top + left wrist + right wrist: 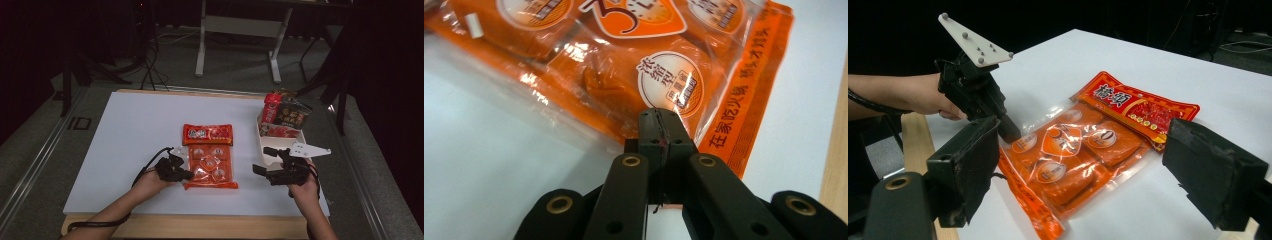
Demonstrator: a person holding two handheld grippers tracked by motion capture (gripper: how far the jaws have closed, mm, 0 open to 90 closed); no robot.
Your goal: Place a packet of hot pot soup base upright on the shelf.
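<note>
A: Left tool [186,173] first: its jaws are pressed together right at the near left edge of the orange pouch [210,157]. In the left gripper view the tips meet where the clear film begins, so it looks like a pinch on that film, though the pads hide whether plastic sits between them.

B: And the right tool [261,161]?

A: Spread wide, holding nothing, hovering just right of the pouch with its jaws aimed across at it.

B: So how far along are we?

A: Early, I'd say. The pouch lies flat on the white counter [130,130], about in the middle, red header on its far side. Well to its right, at the counter's right edge, a white bin [274,142] already has other packets [285,115] standing in it. If the pouch belongs there, a corner grip is the only step done; the lift and the carry remain.

B: Room to move?

A: Plenty. Left and beyond the pouch the counter is bare. The tight spots: the counter's wooden front edge [200,226] close behind both hands, and the right tool sitting squarely between pouch and bin.
</note>
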